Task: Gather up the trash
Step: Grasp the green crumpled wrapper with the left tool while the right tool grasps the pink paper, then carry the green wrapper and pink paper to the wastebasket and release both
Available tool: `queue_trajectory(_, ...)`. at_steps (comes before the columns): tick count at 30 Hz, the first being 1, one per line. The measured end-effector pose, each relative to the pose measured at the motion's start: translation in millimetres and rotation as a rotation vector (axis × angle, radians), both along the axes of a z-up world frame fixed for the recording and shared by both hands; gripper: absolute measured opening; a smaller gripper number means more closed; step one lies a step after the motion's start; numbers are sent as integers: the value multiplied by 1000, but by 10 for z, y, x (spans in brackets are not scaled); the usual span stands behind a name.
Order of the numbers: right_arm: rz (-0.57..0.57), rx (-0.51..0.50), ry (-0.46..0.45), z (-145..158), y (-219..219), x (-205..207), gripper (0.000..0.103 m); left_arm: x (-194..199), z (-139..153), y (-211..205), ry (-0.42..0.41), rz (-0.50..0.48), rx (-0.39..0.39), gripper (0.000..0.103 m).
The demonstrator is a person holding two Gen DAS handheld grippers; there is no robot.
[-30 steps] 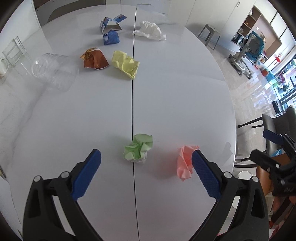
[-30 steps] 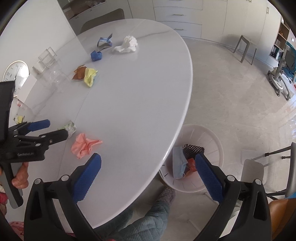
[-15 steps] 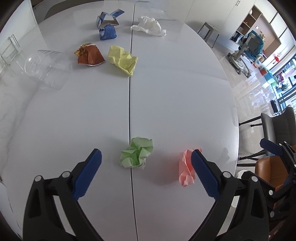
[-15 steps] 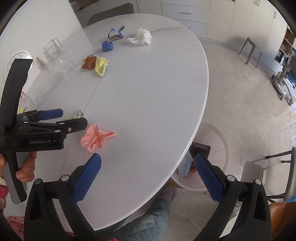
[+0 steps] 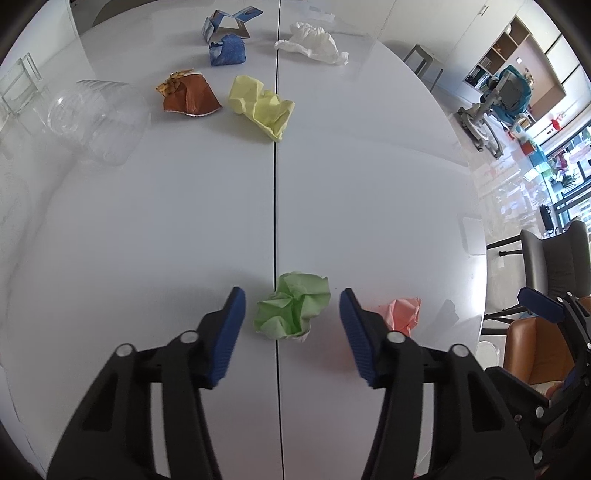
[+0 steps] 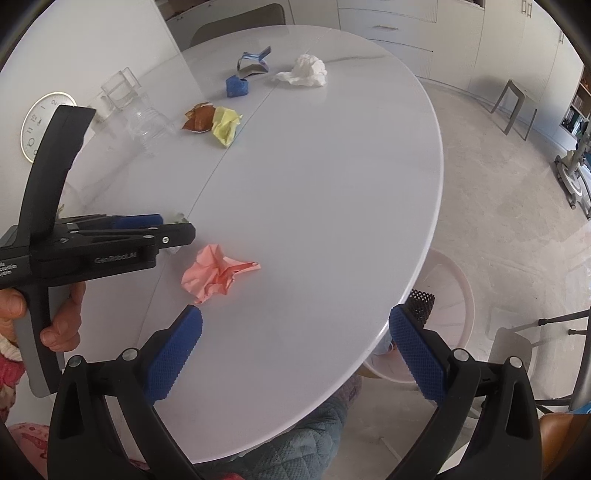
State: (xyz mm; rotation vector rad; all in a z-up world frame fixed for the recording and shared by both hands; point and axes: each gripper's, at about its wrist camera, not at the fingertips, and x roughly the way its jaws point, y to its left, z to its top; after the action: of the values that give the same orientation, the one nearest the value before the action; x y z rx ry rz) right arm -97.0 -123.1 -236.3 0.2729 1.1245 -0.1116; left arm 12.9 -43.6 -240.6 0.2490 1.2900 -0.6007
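Observation:
A crumpled green paper ball [image 5: 293,310] lies on the white table [image 5: 184,221] between the blue pads of my left gripper [image 5: 291,314], which is open, its jaws apart from the paper on both sides. A crumpled pink paper [image 5: 404,314] lies just right of it, also in the right wrist view [image 6: 216,273]. My right gripper [image 6: 295,332] is open and empty, hovering over the table's near edge. Farther away lie yellow paper [image 5: 264,105], a brown wrapper [image 5: 188,96], blue paper [image 5: 227,50], a folded carton [image 5: 229,24] and white tissue [image 5: 314,42].
A clear plastic cup [image 5: 96,118] lies on its side at the table's left. A pale pink trash bin [image 6: 454,295] with trash in it stands on the floor under the table's right edge. Chairs [image 5: 554,266] stand at the right.
My left gripper has moved forward and narrowed, so the green paper now sits between its pads. My right gripper has swung left over the table; the bin has slid toward the right.

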Motion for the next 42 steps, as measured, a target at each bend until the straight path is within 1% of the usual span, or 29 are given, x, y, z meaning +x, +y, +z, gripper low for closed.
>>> queue_trajectory(1,6,2,-2,-3,23,8,100,-17,0,0,-3,-2,12,38)
queue_trajectory(3,12,3,-15,1,68,21,101,-22,-18,-16,-16,-8,39,33)
queue_trajectory(5,23,22,-27,5,102,39,100,-45,0,-12,-32,-10,43,30)
queue_trajectory(12,43,39,-29,-125,270,260,100,-64,127,177,-30,45,4,29)
queue_trajectory(14,45,33,-19,-181,326,332,94,-64,172,266,-29,59,-4,29)
queue_trajectory(18,36,17,12,-305,432,456,86,-76,250,461,-26,96,-25,29)
queue_trajectory(20,34,4,30,-366,495,504,73,-95,275,575,-32,106,-24,29)
queue_trajectory(21,35,-4,34,-382,520,516,72,-93,274,597,-31,108,-25,29)
queue_trajectory(23,39,-38,28,-383,580,538,58,-106,291,686,-30,119,-28,29)
queue_trajectory(24,44,-54,27,-376,602,549,57,-110,296,711,-30,124,-31,29)
queue_trajectory(25,47,-63,25,-372,619,559,54,-113,308,752,-29,131,-35,29)
queue_trajectory(26,49,-63,22,-368,627,562,34,-120,320,785,-28,135,-39,29)
queue_trajectory(27,51,-60,23,-369,629,566,32,-123,330,807,-29,138,-41,29)
queue_trajectory(32,46,-28,22,-329,559,516,32,-177,422,853,-41,141,-49,29)
queue_trajectory(35,31,-11,4,-218,465,454,32,-206,480,802,-43,136,-60,29)
queue_trajectory(38,16,12,-26,-41,309,329,32,-270,592,633,-48,109,-76,29)
queue_trajectory(42,-11,-11,-53,216,22,120,32,-392,767,310,-58,62,-101,29)
